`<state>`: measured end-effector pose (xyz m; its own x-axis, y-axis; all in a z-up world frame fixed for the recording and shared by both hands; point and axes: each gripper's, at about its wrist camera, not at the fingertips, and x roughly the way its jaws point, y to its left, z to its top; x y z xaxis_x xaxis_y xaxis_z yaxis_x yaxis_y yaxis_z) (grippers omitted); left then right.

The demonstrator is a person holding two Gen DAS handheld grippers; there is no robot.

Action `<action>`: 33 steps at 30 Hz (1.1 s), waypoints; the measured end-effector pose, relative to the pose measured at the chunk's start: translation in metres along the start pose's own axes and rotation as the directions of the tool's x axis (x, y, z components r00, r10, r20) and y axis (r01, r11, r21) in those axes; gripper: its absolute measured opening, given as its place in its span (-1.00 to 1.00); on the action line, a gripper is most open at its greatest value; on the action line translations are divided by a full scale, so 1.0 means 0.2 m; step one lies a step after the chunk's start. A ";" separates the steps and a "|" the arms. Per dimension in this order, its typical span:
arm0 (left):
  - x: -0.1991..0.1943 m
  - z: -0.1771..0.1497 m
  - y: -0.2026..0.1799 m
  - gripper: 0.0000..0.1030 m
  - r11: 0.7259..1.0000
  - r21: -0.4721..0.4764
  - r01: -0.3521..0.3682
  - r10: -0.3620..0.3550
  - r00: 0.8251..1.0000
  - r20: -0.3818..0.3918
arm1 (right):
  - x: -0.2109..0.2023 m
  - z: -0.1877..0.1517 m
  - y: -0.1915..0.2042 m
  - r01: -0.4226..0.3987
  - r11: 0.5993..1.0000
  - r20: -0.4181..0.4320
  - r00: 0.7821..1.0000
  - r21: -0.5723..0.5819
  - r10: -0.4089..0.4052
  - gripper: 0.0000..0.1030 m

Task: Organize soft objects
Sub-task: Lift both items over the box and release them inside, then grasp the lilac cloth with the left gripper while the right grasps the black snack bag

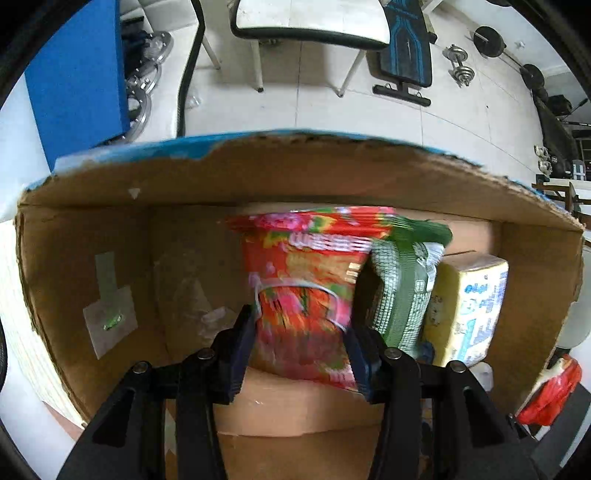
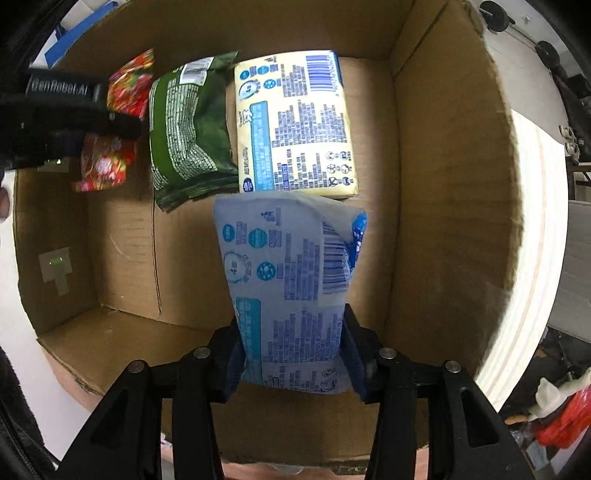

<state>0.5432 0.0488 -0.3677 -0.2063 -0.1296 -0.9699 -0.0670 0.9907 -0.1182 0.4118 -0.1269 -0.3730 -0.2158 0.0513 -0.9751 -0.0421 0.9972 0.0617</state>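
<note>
The left gripper (image 1: 301, 332) is clenching a red floral snack bag (image 1: 310, 288) between its two jaws, holding it inside the open cardboard box (image 1: 81, 236). In the left wrist view the bag is hanging above the box floor, blurred, with its crimped top edge toward the far wall. Just to its right a green snack bag (image 1: 402, 284) is leaning, touching the red one, and further right a yellow tissue pack (image 1: 469, 306) is sitting beside the green bag, near the right wall of the box.

The right gripper (image 2: 293, 350) is grasping a pale blue tissue pack (image 2: 291, 288), its jaws pressing in on the pack's two sides. The pack is hanging over the middle of the box, its far end reaching just to the near edge of the yellow tissue pack (image 2: 295, 122) lying flat on the box floor. Whether the two packs are touching cannot be told. In this view the green snack bag (image 2: 188, 129) is lying just left of the yellow pack, and the red floral snack bag (image 2: 118, 125) is showing at the far left, with the left gripper (image 2: 110, 123) reaching in from the left edge and crossing it.

A piece of tape (image 1: 109, 317) is sticking to the left inner wall of the box. Beyond the box, a chair (image 1: 310, 22) and dumbbells (image 1: 460, 64) are standing on the white tiled floor (image 1: 406, 122).
</note>
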 end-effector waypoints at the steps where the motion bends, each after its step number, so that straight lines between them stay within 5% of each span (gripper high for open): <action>1: -0.02 0.00 0.00 -0.08 1.000 -0.003 0.012 -0.012 1.000 -0.003 | -0.01 0.00 0.01 0.003 1.000 0.002 1.000 -0.005 -0.003 0.21; 6: -0.17 -0.06 0.01 0.69 1.000 0.001 0.018 -0.018 0.997 0.070 | -0.10 -0.01 0.04 0.005 1.000 0.042 0.999 -0.009 -0.005 0.65; 10: -0.29 -0.15 0.03 0.89 1.000 0.000 0.002 -0.002 0.992 0.128 | -0.17 -0.03 0.04 0.032 0.999 0.068 0.997 -0.009 -0.031 0.81; 12: -0.35 -0.21 0.04 0.93 1.000 0.004 0.000 0.000 0.987 0.162 | -0.22 -0.04 0.04 0.028 1.000 0.089 0.996 -0.003 -0.027 0.99; 21: -0.51 -0.60 0.08 0.93 1.000 0.013 0.015 -0.018 0.960 0.280 | -0.42 -0.14 0.09 0.009 1.000 0.197 0.980 -0.011 -0.006 1.00; 28: -0.55 -1.10 0.20 0.93 0.996 -0.064 0.066 -0.038 0.930 0.366 | -0.49 -0.52 0.12 -0.066 0.992 0.257 0.962 -0.111 0.093 1.00; 33: -0.28 -1.54 0.48 0.91 0.962 -0.232 0.147 -0.072 0.950 0.302 | -0.29 -0.81 0.09 -0.141 0.979 0.205 0.964 -0.147 0.170 1.00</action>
<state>0.2471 0.1395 -0.2584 0.1040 -0.1822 -0.9777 -0.3208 0.9244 -0.2064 0.2653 -0.1208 -0.2802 -0.0151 0.2298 -0.9731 -0.1542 0.9611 0.2294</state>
